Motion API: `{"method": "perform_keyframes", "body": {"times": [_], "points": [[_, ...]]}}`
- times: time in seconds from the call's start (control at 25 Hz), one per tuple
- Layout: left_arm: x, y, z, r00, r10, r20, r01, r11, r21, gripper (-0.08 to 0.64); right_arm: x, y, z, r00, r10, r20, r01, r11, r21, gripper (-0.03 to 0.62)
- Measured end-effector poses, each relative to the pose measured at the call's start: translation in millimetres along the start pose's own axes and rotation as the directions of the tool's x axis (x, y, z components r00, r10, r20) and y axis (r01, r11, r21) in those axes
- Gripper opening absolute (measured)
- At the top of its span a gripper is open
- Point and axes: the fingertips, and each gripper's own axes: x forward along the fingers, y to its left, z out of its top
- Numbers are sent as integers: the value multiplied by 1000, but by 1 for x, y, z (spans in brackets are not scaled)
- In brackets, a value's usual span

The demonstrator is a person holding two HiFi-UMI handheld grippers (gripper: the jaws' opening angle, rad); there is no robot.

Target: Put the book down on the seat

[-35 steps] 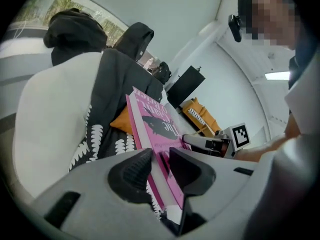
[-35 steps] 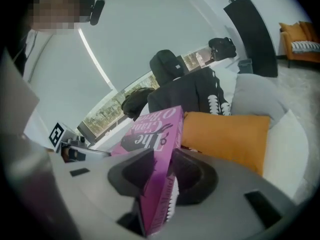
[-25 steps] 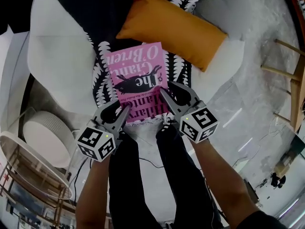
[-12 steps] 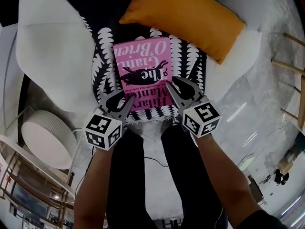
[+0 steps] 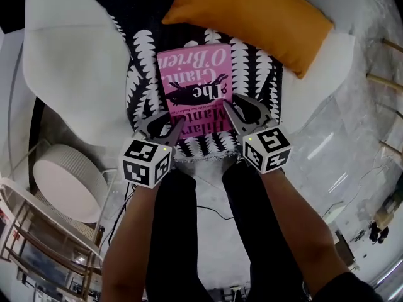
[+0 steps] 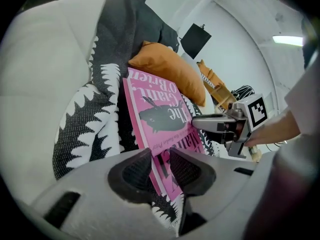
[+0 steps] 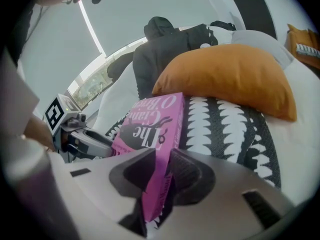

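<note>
Book (image 5: 192, 80) low over the patterned throw (image 5: 255, 74) on the seat (image 5: 72, 80) | your left tongs (image 5: 171, 123) clamp its near-left corner | right tongs (image 5: 234, 102), jaws just closing, clamp its near-right | lay it flat, then release both together.

The right gripper (image 7: 161, 156), its fingers just closed further, pinches the pink book (image 7: 150, 126) near an orange cushion (image 7: 225, 79).

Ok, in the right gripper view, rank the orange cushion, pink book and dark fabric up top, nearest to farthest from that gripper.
1. Pink book: the right gripper's jaws have just been closing on it.
2. Orange cushion, behind, right.
3. Dark fabric, farthest back.
</note>
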Motion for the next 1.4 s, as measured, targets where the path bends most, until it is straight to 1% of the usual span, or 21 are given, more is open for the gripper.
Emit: {"method": "perform_keyframes", "body": {"times": [0.12,0.24,0.36,0.44,0.6,0.72,0.8,0.88,1.0,1.08,1.12,1.2,1.24,1.36,1.4], "points": [[2,2,-1,1000,18,-23,-18,1000,6,118,0,0,-2,1000,-21,-22,20,999,-34,107],[2,2,0,998,35,-42,-34,999,30,120,1,1,-3,999,-34,-34,31,997,-71,109],[3,1,0,998,43,-51,-41,998,45,120,1,-1,-3,998,-42,-45,38,995,-94,112],[1,3,0,997,61,-52,-59,997,43,120,-1,-1,0,998,-50,-47,45,993,-112,112],[-18,7,4,992,118,-39,-117,993,21,120,-19,5,16,998,-52,-27,49,992,-113,112],[-44,-3,13,991,131,-32,-130,991,22,120,-42,20,42,1000,-11,-2,10,990,-139,109],[-70,-19,28,993,121,-8,-121,992,31,120,-65,36,65,999,36,16,-33,987,-159,89],[-100,-43,51,994,104,31,-106,993,54,120,-95,54,93,996,83,34,-75,980,-182,59],[-153,-82,103,990,81,114,-94,989,112,116,-147,84,155,985,139,97,-118,974,-195,42],[-194,-112,139,981,67,182,-92,987,131,96,-187,110,201,973,184,141,-157,970,-186,37],[-214,-124,161,973,60,224,-93,986,139,76,-206,123,227,963,212,168,-177,964,-201,34],[-251,-146,211,950,35,311,-93,980,175,54,-242,146,285,935,264,237,-199,943,-266,32],[-271,-160,229,941,18,337,-88,977,193,48,-263,161,309,920,289,264,-209,933,-294,31],[-337,-218,257,928,-20,372,-62,977,206,38,-345,210,361,877,377,299,-278,904,-325,31],[-359,-239,264,918,-33,394,-52,978,204,33,-376,224,377,858,408,313,-302,892,-335,31]]}}
